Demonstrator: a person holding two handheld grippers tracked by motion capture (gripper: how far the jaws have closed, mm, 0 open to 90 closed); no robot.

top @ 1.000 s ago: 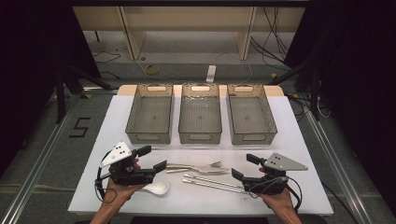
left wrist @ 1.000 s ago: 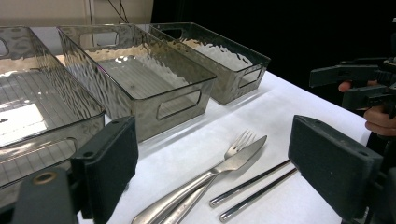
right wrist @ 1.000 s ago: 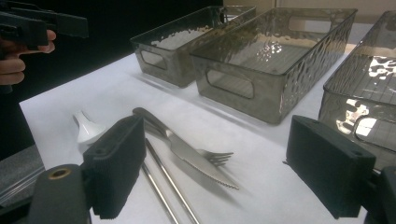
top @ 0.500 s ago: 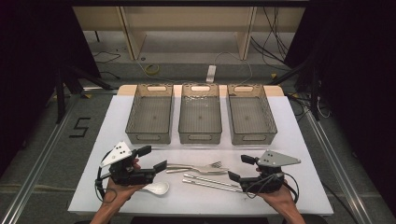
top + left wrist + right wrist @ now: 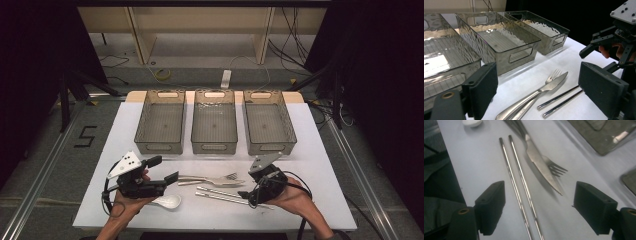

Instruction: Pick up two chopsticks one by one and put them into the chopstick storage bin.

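My right gripper [image 5: 539, 207] hung with its jaws spread just above the pair of metal chopsticks [image 5: 520, 185] near the table's [image 5: 320, 150] front edge, their long axis running straight out between the jaws. I judged this hand nearer. My left gripper [image 5: 165, 170], also spread, sat left of the knife [image 5: 544, 88] and fork [image 5: 552, 75].

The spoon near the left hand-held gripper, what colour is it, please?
White; the spoon shows best in the high view.

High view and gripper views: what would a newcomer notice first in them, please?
Three clear bins stand in a row at the far side of the white table. In front of them lie a knife, a fork and two metal chopsticks. The left hand-held gripper and the right hand-held gripper, both open, flank the cutlery.
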